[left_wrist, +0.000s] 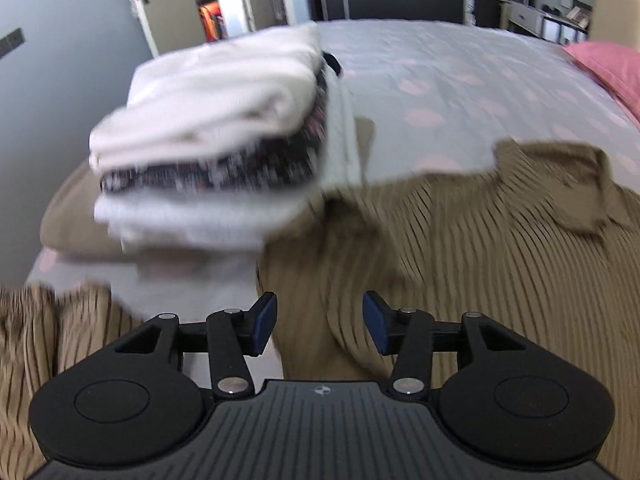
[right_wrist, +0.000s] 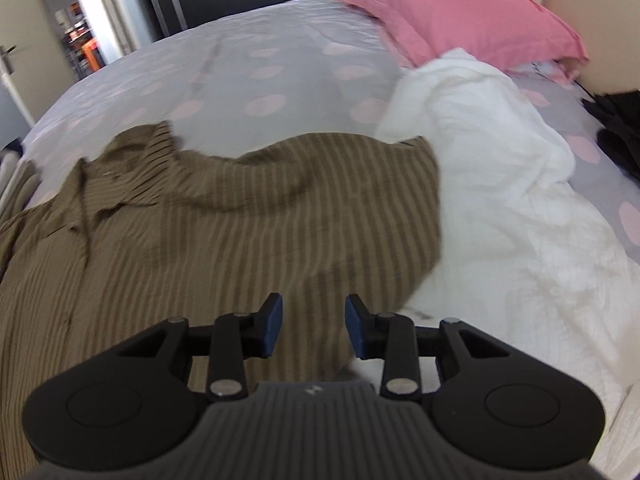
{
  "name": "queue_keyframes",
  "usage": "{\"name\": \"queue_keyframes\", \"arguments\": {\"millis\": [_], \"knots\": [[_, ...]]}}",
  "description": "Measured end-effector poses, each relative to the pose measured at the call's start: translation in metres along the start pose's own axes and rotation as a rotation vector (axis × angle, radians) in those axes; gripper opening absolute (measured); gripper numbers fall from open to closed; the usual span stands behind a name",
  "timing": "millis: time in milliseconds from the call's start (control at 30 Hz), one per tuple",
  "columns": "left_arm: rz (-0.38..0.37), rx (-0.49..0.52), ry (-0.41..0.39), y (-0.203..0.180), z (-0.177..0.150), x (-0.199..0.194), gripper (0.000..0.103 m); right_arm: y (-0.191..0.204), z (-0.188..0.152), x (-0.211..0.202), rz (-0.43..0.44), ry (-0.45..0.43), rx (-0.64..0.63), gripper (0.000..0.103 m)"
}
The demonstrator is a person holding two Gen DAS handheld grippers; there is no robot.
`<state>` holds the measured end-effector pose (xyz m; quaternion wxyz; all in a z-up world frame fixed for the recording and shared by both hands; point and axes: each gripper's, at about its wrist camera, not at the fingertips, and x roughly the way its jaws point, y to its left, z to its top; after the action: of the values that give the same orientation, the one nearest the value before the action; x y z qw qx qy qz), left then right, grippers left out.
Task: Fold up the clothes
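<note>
Risk lay beside you: the olive striped pleated shirt (right_wrist: pixel 224 232) sprawled unfolded across the dotted grey bedspread (right_wrist: pixel 248 68), both grippers (left_wrist: pixel 319 322) (right_wrist: pixel 314 326) released and empty; a careless sweep could, seemingly, topple the blurred folded white stack (left_wrist: pixel 212 120).

The olive striped shirt (right_wrist: pixel 240 216) was thin ribbed cloth, matt. The white quilted blanket (right_wrist: pixel 500 200) looked soft and slightly rough. The right hand-held gripper (right_wrist: pixel 314 326) was matt black plastic with shiny metal pins and blue pads (right_wrist: pixel 275 322).
</note>
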<state>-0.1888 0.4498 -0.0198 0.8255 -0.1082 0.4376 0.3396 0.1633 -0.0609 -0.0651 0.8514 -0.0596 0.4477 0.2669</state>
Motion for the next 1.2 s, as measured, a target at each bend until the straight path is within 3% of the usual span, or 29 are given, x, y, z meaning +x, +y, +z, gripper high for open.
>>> {"name": "queue_keyframes", "arguments": {"millis": [200,400,633,667,767,1000,1067,1100,1200], "knots": [[-0.099,0.032,0.066,0.005,-0.065,-0.034,0.047,0.051,-0.039,-0.031,0.106,0.013,-0.135,0.039],[-0.163,0.075,0.149,0.014,-0.127,-0.05,0.047,0.095,-0.093,-0.048,0.215,0.056,-0.18,0.039],[-0.094,0.19,0.319,0.016,-0.184,-0.048,0.045,0.133,-0.147,-0.051,0.28,0.143,-0.212,0.039],[-0.118,0.18,0.331,0.018,-0.19,-0.049,0.045,0.139,-0.151,-0.051,0.288,0.156,-0.225,0.039],[-0.206,0.115,0.332,0.02,-0.202,-0.057,0.046,0.159,-0.165,-0.054,0.312,0.177,-0.253,0.039],[-0.182,0.12,0.33,-0.001,-0.222,-0.051,0.047,0.2,-0.207,-0.049,0.316,0.261,-0.282,0.04],[-0.199,0.118,0.307,-0.007,-0.222,-0.053,0.04,0.208,-0.219,-0.047,0.309,0.281,-0.292,0.04],[-0.209,0.118,0.296,-0.011,-0.221,-0.055,0.026,0.211,-0.224,-0.047,0.305,0.288,-0.298,0.04],[-0.248,0.139,0.285,-0.022,-0.22,-0.064,0.004,0.216,-0.234,-0.047,0.29,0.295,-0.326,0.042]]}}
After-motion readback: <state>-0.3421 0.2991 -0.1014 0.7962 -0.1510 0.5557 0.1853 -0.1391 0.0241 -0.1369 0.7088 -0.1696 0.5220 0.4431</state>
